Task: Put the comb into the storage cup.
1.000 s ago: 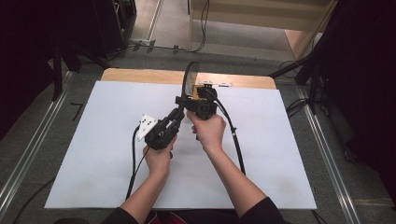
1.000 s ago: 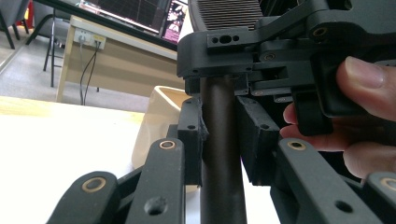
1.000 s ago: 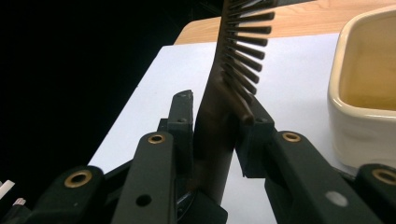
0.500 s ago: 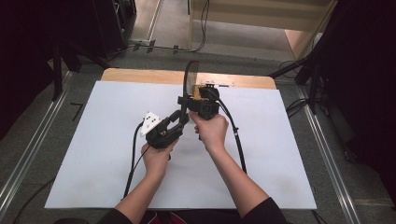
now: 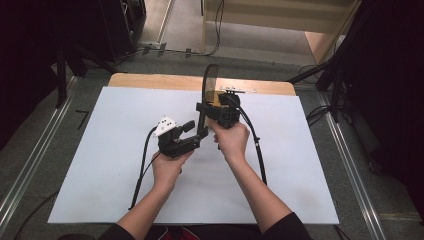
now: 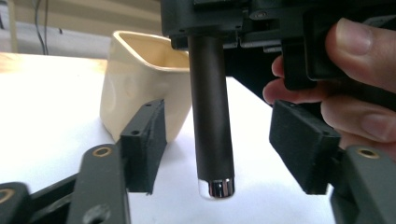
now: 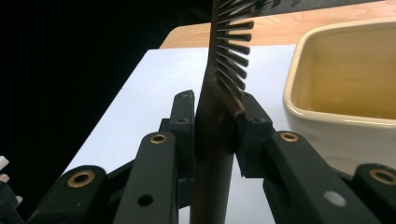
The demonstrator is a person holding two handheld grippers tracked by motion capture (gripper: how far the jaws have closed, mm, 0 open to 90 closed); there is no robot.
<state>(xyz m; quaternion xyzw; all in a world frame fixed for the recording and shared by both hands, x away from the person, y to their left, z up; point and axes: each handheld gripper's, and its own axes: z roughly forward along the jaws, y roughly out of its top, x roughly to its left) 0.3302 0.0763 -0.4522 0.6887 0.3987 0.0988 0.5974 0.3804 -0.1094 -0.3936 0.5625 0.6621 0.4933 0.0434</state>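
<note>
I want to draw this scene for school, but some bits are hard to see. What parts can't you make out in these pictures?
- Comb: its top is cut off by the upper edge of the right gripper view.
- Comb handle: its upper end hides behind the right gripper in the left gripper view.
- Cream cup: the left gripper jaw covers its base; the right gripper view's edge cuts it off.
- Small object at the table's far edge: too small in the high view.

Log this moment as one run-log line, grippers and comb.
right gripper: shut on comb | left gripper: jaws just opening, astride comb handle, not pressing | cream container: beside comb on table
</note>
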